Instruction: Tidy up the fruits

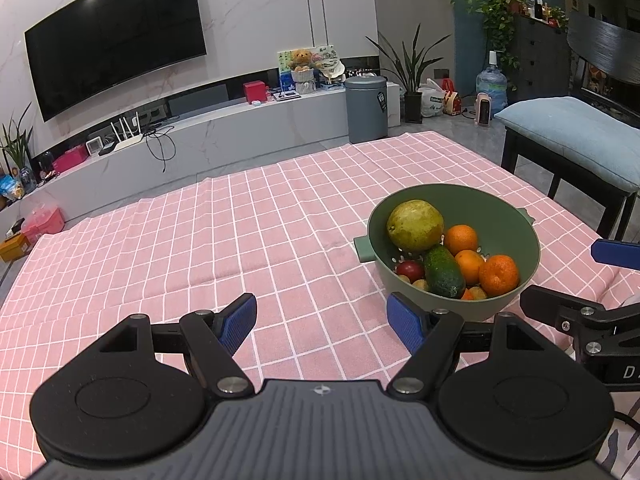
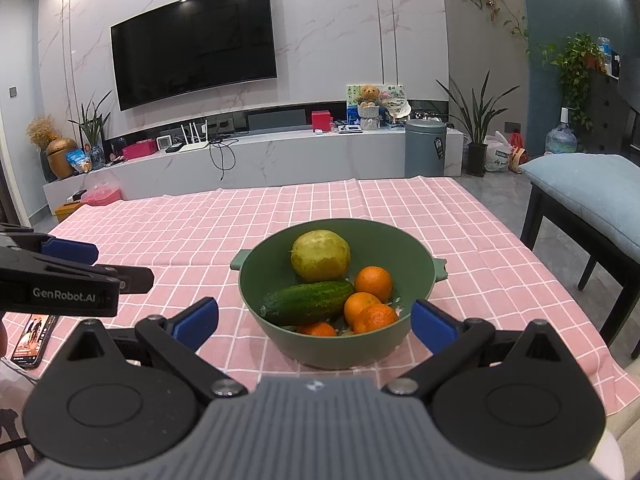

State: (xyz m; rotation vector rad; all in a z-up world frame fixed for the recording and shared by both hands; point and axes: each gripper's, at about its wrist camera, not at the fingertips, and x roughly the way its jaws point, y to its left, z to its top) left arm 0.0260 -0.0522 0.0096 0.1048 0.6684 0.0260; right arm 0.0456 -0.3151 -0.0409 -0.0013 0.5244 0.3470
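A green colander bowl (image 1: 520, 236) (image 2: 416, 256) sits on the pink checked tablecloth. It holds a yellow-green pear (image 1: 415, 225) (image 2: 320, 255), a cucumber (image 1: 443, 272) (image 2: 308, 302), several oranges (image 1: 498, 274) (image 2: 373, 283) and a red fruit (image 1: 410, 269). My left gripper (image 1: 322, 322) is open and empty, just left of the bowl above the cloth. My right gripper (image 2: 316, 322) is open and empty, with the bowl's near wall between its blue pads. Each gripper shows at the edge of the other's view.
The pink cloth (image 1: 240, 240) covers the table. A phone (image 2: 34, 340) lies at the near left edge. A bench with a blue cushion (image 2: 592, 188) stands to the right of the table. A TV wall, a low cabinet and a grey bin (image 1: 367, 108) are behind.
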